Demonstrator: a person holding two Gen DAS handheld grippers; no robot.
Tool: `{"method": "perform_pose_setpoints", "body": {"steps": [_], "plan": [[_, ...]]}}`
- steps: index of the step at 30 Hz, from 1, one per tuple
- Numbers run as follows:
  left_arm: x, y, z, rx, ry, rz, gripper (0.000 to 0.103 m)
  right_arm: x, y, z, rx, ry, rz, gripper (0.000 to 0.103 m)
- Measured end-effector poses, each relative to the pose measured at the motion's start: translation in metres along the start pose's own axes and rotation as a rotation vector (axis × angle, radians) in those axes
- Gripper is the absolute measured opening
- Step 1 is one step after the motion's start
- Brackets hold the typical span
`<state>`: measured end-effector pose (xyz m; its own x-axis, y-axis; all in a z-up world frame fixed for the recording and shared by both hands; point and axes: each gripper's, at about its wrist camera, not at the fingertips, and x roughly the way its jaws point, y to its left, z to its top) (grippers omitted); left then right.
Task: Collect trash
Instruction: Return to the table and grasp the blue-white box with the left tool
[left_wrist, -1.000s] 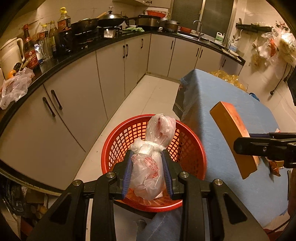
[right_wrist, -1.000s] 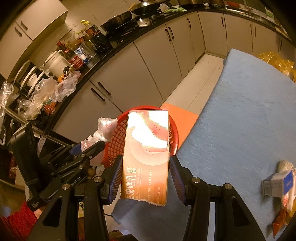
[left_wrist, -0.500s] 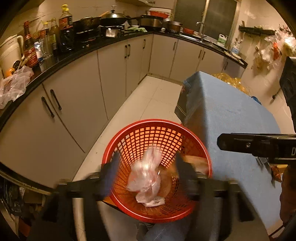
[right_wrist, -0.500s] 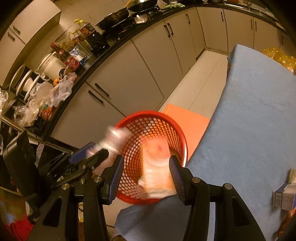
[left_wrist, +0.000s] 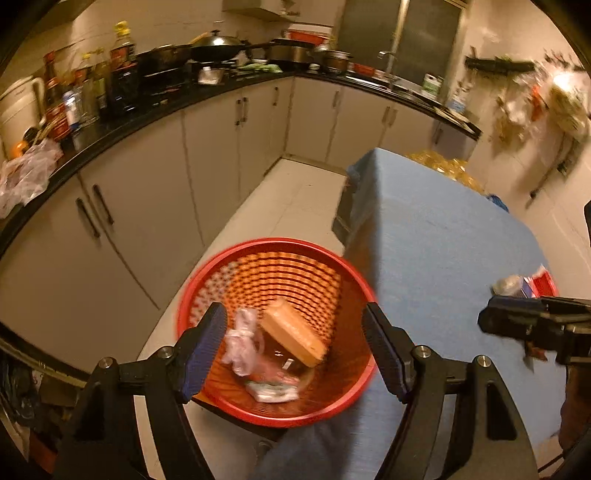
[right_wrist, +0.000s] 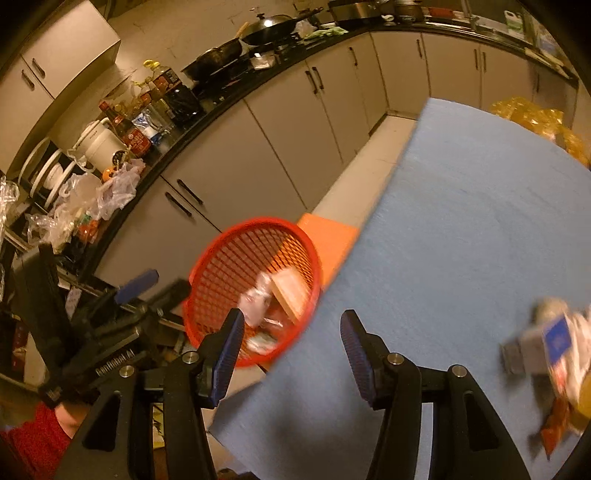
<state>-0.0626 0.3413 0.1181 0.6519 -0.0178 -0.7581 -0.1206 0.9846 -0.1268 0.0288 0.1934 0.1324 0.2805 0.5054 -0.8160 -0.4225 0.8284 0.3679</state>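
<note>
Both grippers' fingers now spread, bag (left_wrist: 242, 341) and carton (left_wrist: 293, 332) inside basket (left_wrist: 221, 262).

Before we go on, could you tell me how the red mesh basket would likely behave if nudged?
The red mesh basket looks thin-walled plastic, so probably light and easily slid. It holds only a carton and a tied plastic bag, so little ballast. Its rim is wider than its base, so it may tip.

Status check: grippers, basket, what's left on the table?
Both grippers open, empty. Bag and carton in red basket. More trash on table.
</note>
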Motion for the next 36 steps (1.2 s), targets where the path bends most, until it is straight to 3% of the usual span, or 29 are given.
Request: {"method": "perform_pose_setpoints", "body": {"steps": [7, 20, 24, 36], "plan": [[0.006, -0.057, -0.01, 0.094, 0.037, -0.061, 0.074, -0.029, -0.042, -0.045, 0.044, 0.001, -0.059, 0.059], [0.014, -0.167, -0.024, 0.271, 0.076, -0.181, 0.074, -0.098, -0.141, -0.11, 0.271, -0.045, -0.137, 0.059], [0.018, -0.202, -0.023, 0.345, 0.077, -0.208, 0.081, -0.118, -0.161, -0.123, 0.315, -0.065, -0.153, 0.059], [0.071, -0.294, -0.017, 0.626, 0.032, -0.137, 0.088, -0.166, -0.208, -0.156, 0.396, -0.111, -0.195, 0.059]]}}
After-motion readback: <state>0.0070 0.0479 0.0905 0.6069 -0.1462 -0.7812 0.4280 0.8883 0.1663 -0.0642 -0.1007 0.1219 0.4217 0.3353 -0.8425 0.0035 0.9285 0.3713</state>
